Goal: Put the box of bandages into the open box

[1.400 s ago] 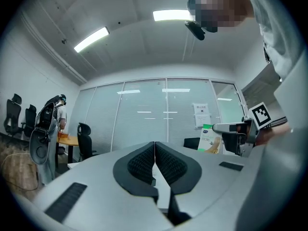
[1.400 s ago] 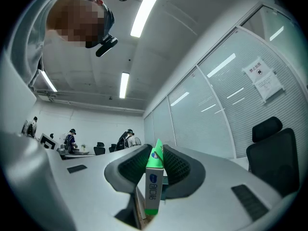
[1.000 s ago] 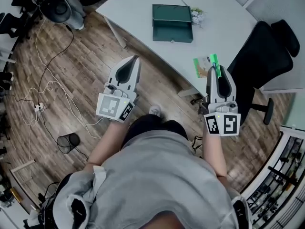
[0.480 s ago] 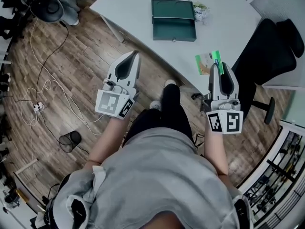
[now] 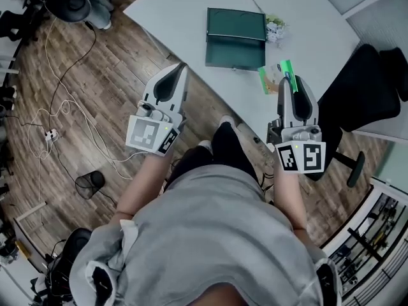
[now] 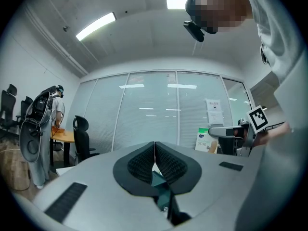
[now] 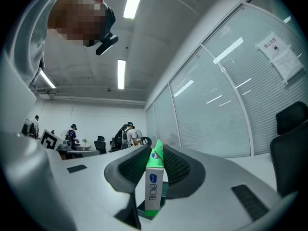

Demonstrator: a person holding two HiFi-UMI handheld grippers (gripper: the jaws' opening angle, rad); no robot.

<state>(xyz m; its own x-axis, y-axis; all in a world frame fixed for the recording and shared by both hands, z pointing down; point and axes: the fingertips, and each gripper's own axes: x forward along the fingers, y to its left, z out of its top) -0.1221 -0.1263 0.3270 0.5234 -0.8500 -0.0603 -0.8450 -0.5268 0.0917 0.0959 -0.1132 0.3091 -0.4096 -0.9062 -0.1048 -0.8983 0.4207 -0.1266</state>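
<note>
While the right gripper (image 5: pixel 290 87) pinches the slim green-and-white cardboard bandage box (image 7: pixel 154 186) between its fingers, the carry looks to be the step in hand. The open dark-green box (image 5: pixel 236 38) lies beyond the fingertips, leftward, so next comes a reach there. The left gripper (image 6: pixel 154 153) is closed on nothing.

floor: wood planks (image 5: pixel 95 75) under me, pale cables (image 5: pixel 60 116) trailing across, wire bin (image 5: pixel 89 185) at my left | desk (image 5: pixel 178 11): white, curved edge, ahead of me | black office chair (image 5: pixel 366 81) at my right | walls: glass partitions (image 6: pixel 149 109) with blinds | light: ceiling strip lamps (image 6: pixel 95 26) lit
</note>
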